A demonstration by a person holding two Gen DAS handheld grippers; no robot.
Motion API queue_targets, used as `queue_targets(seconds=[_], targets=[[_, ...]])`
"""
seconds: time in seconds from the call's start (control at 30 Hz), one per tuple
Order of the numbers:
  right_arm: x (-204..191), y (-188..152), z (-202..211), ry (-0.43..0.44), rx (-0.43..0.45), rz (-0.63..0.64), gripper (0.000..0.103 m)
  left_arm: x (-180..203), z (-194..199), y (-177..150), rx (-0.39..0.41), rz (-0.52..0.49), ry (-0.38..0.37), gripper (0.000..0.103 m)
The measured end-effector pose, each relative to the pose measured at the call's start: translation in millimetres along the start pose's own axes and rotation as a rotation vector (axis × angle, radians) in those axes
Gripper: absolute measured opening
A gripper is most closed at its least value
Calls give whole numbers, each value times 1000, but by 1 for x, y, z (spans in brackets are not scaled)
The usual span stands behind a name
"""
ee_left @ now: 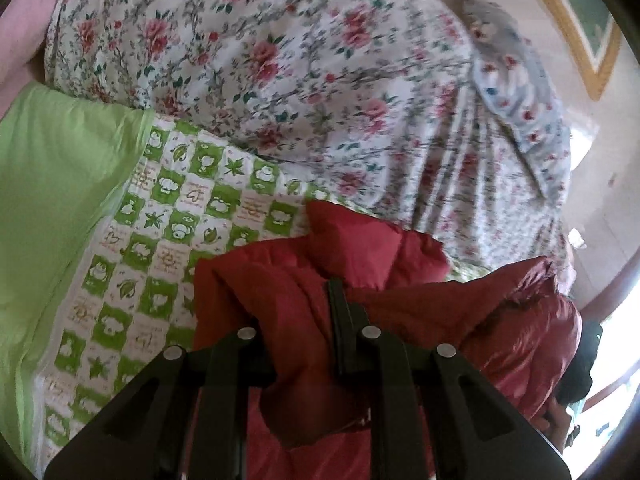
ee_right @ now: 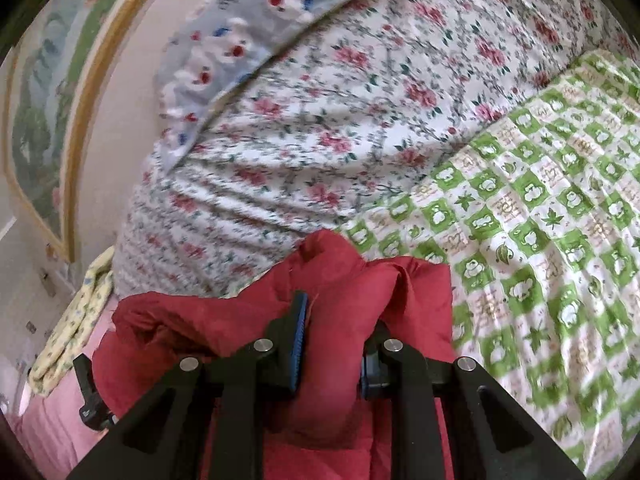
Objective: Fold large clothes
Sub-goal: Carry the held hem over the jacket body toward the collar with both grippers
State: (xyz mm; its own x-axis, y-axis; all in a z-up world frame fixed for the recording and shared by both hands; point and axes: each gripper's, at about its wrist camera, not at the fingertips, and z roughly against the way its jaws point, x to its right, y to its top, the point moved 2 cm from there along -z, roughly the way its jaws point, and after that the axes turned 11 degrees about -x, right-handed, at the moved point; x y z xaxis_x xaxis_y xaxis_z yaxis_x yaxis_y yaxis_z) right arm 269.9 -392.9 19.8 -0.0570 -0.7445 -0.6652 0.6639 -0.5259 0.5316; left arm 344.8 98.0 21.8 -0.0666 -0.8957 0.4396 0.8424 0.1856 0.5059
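Over the bed (ee_right: 540,208), we carry the red padded jacket (ee_left: 360,248), left tongs (ee_left: 340,344) and right tongs (ee_right: 332,344) clamped on its fabric, mid-fold; next, lay it flat.

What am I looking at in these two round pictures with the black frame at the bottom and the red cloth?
No robot here: a person holds a two-fingered clamp in each hand, each carrying a wide-angle camera looking along its fingers. One picture is from the left gripper, the other from the right gripper. Both are shut on a red jacket, a puffy one, lifted over a bed. On the bed lie a floral quilt, a green checked sheet and a green pillow.
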Motion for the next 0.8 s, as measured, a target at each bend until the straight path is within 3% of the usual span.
queue_targets(seconds=[0.27,0.57,0.8], targets=[[21,21,-45,-45,-17,-66,19,-16,-61,31,-66,51,23,16],[44,27,-82,-60,-14,-133,21,-23,-95,41,-91,48,43,18],[56,29,-100,-78,0,-157,21,-32,-110,47,-106,89,-6,20]])
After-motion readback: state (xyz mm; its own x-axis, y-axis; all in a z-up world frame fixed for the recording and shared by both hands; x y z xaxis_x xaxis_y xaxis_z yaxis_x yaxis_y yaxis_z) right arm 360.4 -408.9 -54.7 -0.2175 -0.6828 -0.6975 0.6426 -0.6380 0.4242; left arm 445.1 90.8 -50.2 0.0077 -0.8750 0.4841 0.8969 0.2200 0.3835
